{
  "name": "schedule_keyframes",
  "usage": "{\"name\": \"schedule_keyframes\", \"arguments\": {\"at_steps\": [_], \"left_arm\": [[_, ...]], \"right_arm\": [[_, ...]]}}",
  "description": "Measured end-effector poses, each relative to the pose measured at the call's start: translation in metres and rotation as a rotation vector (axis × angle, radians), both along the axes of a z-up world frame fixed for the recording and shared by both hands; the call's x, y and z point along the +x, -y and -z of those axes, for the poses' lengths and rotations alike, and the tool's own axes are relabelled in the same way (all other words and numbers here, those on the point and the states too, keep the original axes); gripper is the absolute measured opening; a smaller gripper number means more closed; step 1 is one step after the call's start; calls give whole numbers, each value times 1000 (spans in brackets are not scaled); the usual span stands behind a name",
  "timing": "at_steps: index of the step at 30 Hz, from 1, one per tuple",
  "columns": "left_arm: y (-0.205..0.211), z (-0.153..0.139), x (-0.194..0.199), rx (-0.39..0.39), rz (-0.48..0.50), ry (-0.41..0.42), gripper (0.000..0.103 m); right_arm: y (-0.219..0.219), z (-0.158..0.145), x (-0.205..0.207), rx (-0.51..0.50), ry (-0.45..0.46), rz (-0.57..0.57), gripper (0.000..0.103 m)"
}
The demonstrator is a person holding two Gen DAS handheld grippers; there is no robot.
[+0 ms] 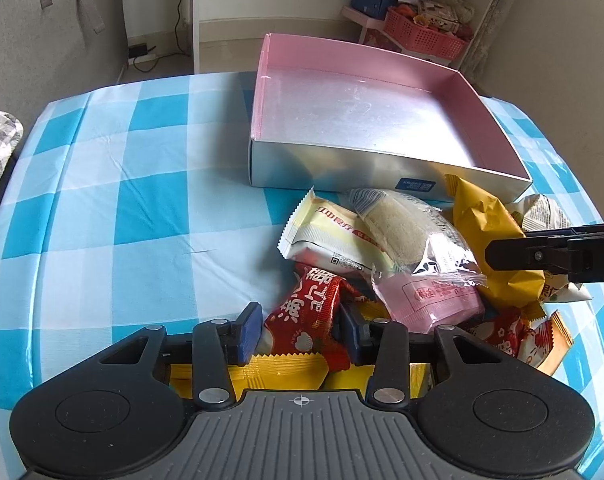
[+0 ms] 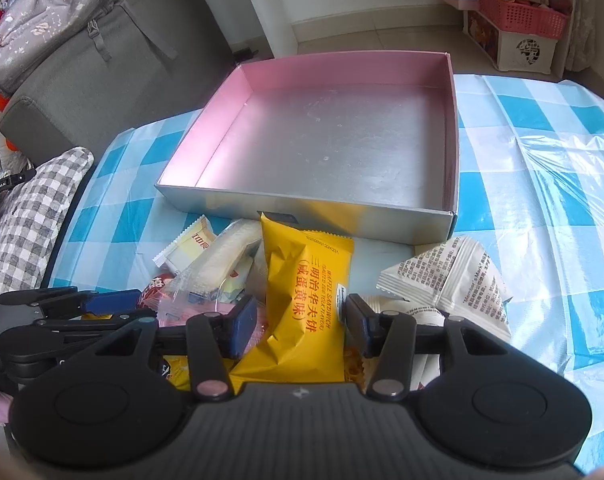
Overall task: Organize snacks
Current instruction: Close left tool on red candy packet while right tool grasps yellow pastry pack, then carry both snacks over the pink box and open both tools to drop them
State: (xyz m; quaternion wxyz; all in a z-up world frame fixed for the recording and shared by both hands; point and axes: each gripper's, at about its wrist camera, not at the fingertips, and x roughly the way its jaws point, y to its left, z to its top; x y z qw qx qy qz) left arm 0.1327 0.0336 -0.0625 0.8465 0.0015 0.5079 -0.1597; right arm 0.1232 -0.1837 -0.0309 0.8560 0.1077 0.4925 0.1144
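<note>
A pile of wrapped snacks lies in front of an empty silver box with pink inner walls. My left gripper is open with its pads either side of a red snack packet. My right gripper is open around a yellow waffle sandwich packet, which also shows in the left wrist view. A clear-wrapped cake, a pink packet and a cream packet lie in the pile. White packets lie at the right.
The table has a blue and white checked cloth. A grey sofa and a checked cushion stand at the left. Shelves with a pink basket stand behind the table.
</note>
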Motion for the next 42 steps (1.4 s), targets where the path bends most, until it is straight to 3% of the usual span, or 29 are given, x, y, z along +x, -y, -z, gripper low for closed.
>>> {"name": "schedule_keyframes", "arguments": {"at_steps": [7, 18, 21, 30, 42], "left_arm": [[3, 0, -2, 21, -33, 0, 37], [6, 0, -4, 36, -75, 6, 34], [5, -2, -6, 34, -76, 5, 33], [-7, -21, -17, 4, -105, 27, 33], [-12, -57, -7, -29, -163, 150, 33]], "right_arm": [[-9, 3, 1, -29, 13, -37, 45], [-29, 12, -4, -210, 63, -113, 46], [-33, 12, -7, -249, 79, -124, 38], [-14, -11, -12, -98, 102, -59, 31], [17, -34, 4, 113, 179, 39, 31]]}}
